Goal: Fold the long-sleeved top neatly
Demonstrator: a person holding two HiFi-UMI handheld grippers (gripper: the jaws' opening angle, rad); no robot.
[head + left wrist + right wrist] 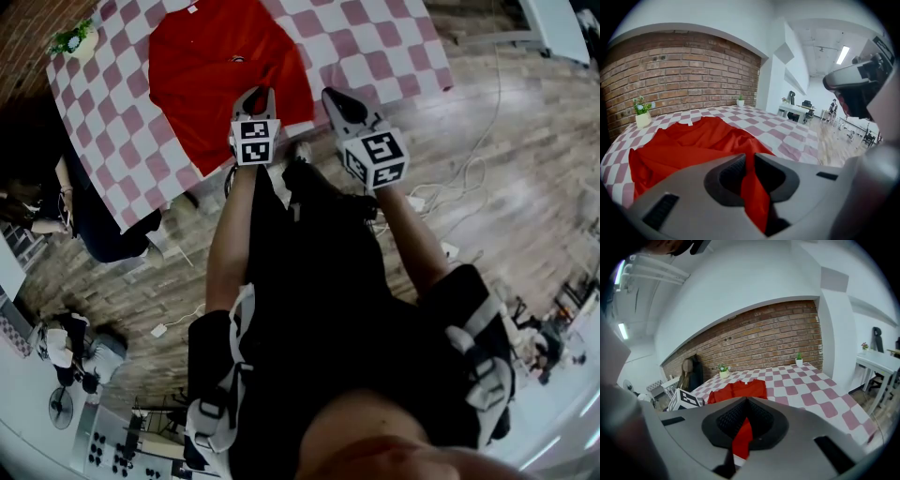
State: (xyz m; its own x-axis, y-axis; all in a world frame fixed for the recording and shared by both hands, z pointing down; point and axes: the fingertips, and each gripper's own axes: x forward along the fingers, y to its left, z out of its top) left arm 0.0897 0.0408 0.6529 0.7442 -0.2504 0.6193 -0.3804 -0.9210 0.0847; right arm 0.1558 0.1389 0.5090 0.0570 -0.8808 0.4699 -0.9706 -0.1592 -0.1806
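Observation:
A red long-sleeved top [211,66] lies spread on the pink-and-white checked table [375,37], with its near hem lifted towards me. My left gripper [256,94] is at the table's near edge, above that hem. In the left gripper view, a fold of the red top [693,140] runs up between the jaws of the left gripper [749,157], which pinch it. My right gripper [333,97] is just right of the top's near corner. Through the narrow gap of the right gripper [746,401] a red strip hangs down, and the red top [740,390] lies on the table beyond.
A small potted plant [73,39] stands at the table's far left corner and another [799,358] by the brick wall. A person [94,225] sits left of the table. Cables [469,178] trail over the wooden floor on the right. A white desk [881,362] stands further right.

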